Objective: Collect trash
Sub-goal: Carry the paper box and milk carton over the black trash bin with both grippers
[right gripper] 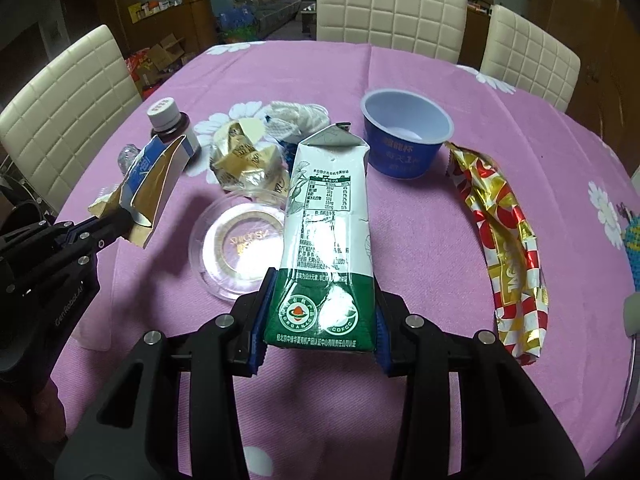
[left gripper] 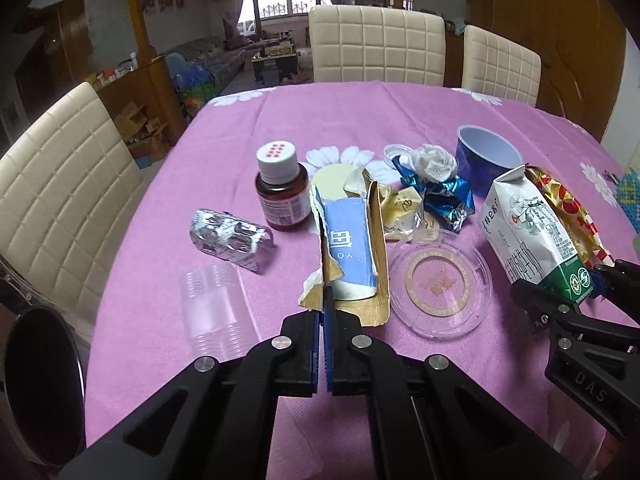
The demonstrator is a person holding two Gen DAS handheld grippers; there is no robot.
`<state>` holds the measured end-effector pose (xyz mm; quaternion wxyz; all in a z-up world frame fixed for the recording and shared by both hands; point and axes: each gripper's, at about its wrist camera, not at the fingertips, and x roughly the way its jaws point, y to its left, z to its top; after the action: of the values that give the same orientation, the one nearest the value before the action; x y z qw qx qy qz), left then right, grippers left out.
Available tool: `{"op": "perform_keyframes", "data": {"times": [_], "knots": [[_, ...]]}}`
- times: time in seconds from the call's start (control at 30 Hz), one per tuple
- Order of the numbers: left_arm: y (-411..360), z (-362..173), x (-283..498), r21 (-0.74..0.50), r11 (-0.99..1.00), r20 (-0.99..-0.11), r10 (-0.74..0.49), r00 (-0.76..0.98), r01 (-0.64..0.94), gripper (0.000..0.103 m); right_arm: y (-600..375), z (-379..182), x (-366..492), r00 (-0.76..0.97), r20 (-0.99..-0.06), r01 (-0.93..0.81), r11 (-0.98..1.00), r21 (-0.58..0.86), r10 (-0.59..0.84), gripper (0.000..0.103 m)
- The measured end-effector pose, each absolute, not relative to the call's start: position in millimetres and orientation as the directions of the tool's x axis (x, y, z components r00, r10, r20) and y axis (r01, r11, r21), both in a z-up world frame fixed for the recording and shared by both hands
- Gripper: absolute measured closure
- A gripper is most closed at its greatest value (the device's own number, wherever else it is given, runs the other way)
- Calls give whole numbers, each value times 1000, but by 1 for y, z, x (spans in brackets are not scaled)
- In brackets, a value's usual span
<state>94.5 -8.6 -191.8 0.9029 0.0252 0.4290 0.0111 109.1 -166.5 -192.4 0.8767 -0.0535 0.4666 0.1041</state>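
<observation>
My left gripper (left gripper: pixel 325 312) is shut on a torn blue and brown cardboard box (left gripper: pixel 352 248), held above the pink tablecloth; it also shows in the right wrist view (right gripper: pixel 148 184). My right gripper (right gripper: pixel 320 320) is shut on the green base of a white milk carton (right gripper: pixel 326 216), which also shows in the left wrist view (left gripper: pixel 532 228). On the table lie a clear round lid (left gripper: pixel 440 284), a blister pack (left gripper: pixel 230 238), a brown medicine bottle (left gripper: pixel 282 192), gold wrappers (right gripper: pixel 244 160), a blue foil wrapper (left gripper: pixel 444 196), a blue cup (right gripper: pixel 406 132) and a red-gold wrapper (right gripper: pixel 504 240).
A stack of clear plastic cups (left gripper: pixel 212 312) lies near left. A dark round bin opening (left gripper: pixel 44 388) is at the left table edge. Cream chairs (left gripper: pixel 376 44) stand around the table. A crumpled white tissue (left gripper: pixel 434 162) lies by the blue cup.
</observation>
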Motion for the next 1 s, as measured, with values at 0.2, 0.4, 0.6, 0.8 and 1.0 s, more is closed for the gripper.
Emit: {"op": "perform_keyframes", "data": {"times": [0.2,0.4,0.6,0.8,1.0], "knots": [[14,-176,80,49,997,-754,73,653,-55,101,-147,-176,100,565,-810,-276,961,-6,158,61],[42,-163,61,44,991,-732,118,671,-127,101,-115,-160,91,585,-786,-353,935,-24,200,61],[64,-151,44,40,980,-709,165,686,-195,101,-79,-148,85,589,-765,-453,890,-46,260,61],[90,-145,28,35,960,-695,224,683,-279,101,-43,-139,77,585,-747,-549,832,-76,318,61],[120,-146,15,37,923,-697,298,653,-383,101,-7,-139,75,542,-748,-641,765,-71,384,61]]}}
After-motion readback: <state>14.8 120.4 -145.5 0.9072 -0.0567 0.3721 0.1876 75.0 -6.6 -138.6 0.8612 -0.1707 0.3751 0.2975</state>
